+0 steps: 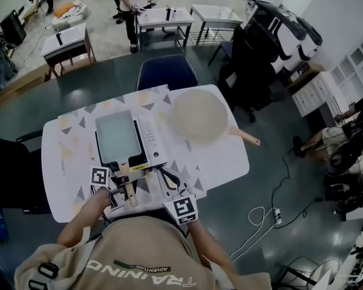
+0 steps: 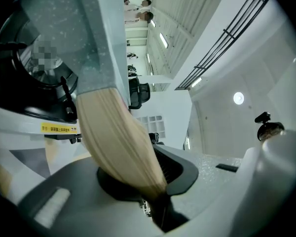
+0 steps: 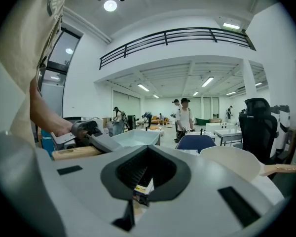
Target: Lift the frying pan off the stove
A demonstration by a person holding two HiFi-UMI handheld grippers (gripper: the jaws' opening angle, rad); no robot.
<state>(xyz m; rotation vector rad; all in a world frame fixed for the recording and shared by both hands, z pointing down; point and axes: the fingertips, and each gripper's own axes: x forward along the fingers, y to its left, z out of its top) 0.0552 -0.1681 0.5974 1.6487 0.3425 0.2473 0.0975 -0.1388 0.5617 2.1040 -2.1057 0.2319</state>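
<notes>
Rectangular grey frying pan point(image 1: 117, 136) sits on the white portable stove point(image 1: 150, 142), mid-frame on the white bench point(image 1: 227, 159).
Its pale wooden handle point(image 1: 129, 191) runs straight down the frame toward the person. The left gripper point(image 1: 123, 183) is clamped across that handle, while the right gripper point(image 1: 167, 185), jaws together on nothing, sits just beside it at lower right.

Bright, even ceiling light; fisheye edges dark; close foreground blurry w/ glare.
</notes>
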